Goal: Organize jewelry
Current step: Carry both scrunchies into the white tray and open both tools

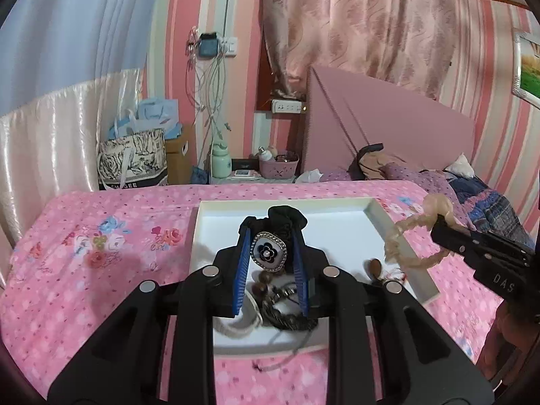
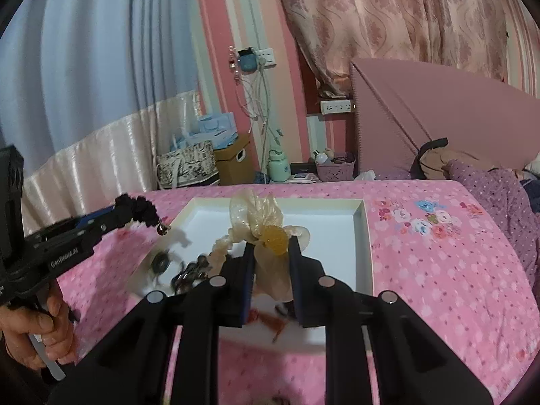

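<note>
While both grippers hang above the white tray (image 1: 398,233) on the pink floral bedspread (image 1: 101,236), the left gripper (image 1: 271,236) is clamped on a black scrunchie (image 1: 287,217) with an oval flower charm (image 1: 269,251) dangling between its blue pads. Right gripper (image 2: 271,246) is clamped on a cream scrunchie (image 2: 256,212) bearing an amber bead (image 2: 275,239). Remaining jewelry, a beaded bracelet (image 1: 265,278) and dark chain (image 1: 287,317), lies in the tray's near end

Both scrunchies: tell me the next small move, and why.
Probably carry each clear of the white tray and set them apart on the bedspread: the left gripper grips the black scrunchie, the right gripper the cream scrunchie, both lifted above jewelry still piled there.
</note>
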A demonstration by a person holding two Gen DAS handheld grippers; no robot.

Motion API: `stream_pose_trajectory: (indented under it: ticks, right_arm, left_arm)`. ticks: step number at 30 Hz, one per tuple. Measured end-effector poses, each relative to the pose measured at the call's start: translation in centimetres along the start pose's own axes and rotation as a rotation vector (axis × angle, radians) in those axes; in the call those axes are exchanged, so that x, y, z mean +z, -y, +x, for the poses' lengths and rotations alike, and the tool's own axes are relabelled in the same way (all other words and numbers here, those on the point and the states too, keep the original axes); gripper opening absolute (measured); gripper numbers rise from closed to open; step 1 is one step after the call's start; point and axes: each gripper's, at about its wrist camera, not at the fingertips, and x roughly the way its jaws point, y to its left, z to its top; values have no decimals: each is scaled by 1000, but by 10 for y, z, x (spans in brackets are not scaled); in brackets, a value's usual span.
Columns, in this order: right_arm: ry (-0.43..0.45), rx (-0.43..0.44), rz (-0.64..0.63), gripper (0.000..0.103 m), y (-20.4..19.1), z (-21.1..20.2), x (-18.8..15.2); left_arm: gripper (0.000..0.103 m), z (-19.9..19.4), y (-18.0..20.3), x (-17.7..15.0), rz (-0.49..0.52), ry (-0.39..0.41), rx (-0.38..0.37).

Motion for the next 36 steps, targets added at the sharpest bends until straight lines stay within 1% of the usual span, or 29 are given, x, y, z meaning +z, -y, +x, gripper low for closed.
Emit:
stream_pose_trajectory:
  ticks: [3,7,8,10,13,21,25,28,31,32,35,36]
  right_arm:
    - [-9,-2,11,19,5,23,9]
    - [-37,3,8,19,7,55,17]
    - [-50,6,2,19,7,67,16]
    - [-64,-15,-22,19,3,78,11]
    - [-108,-23,-36,19,1,99,0]
    - [-164,-39,-49,20,2,119,-13]
    - [-192,-50,-52,22,2,124,-17]
    - [-204,-56,-57,22,2,126,-18]
    - [-206,-56,-60,22,3,126,-19]
    - [-207,-57,-60,23,3,126,-19]
    - [-201,-59,-57,32,3,125,-18]
    - [-198,-60,-57,33,3,125,-18]
  left_arm:
    - [23,27,-5,3,0,-27,17]
    - [23,66,-17,0,-60,-72,22]
    - [23,74,-17,-4,-63,-85,23]
    - [23,89,-17,-11,-54,-113,33]
    - [23,101,-14,-21,-53,-141,33]
    - [23,115,-16,-33,-41,-184,31]
    - [23,124,-16,-38,-35,-217,48]
    - [23,129,-16,-39,-32,-230,64]
    - [23,130,-16,-39,-36,-233,64]
    - [23,130,-16,-39,-34,-233,66]
    - [29,129,-14,-38,-28,-228,71]
    - [29,128,-14,-38,-30,-223,74]
